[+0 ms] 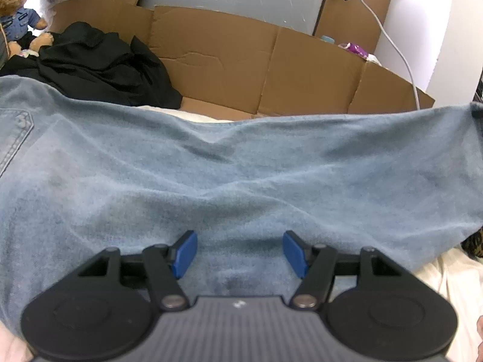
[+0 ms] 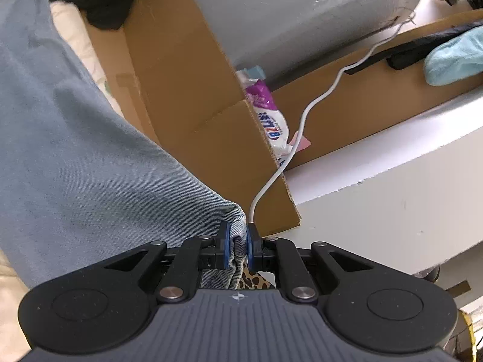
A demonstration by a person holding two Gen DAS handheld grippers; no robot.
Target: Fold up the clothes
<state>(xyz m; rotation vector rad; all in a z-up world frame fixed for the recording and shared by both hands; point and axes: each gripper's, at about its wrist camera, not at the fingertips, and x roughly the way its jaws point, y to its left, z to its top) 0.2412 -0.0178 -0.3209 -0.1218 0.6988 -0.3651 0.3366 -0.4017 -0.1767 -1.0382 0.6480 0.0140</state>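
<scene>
Cardboard-walled bed (image 1: 302, 72) at twelve o'clock; jeans (image 1: 241, 175) hem pinched in right gripper (image 2: 238, 246), left gripper (image 1: 238, 252) agape, empty: thin grip could slip, dropping the fold.

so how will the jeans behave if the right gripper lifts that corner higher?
Likely floppy: the jeans sag and crease between supports. Probably heavy for cloth, since the weave looks like thick denim. The right gripper pinches only a bunched hem corner, so it may slip. The left gripper stands open above them.
</scene>
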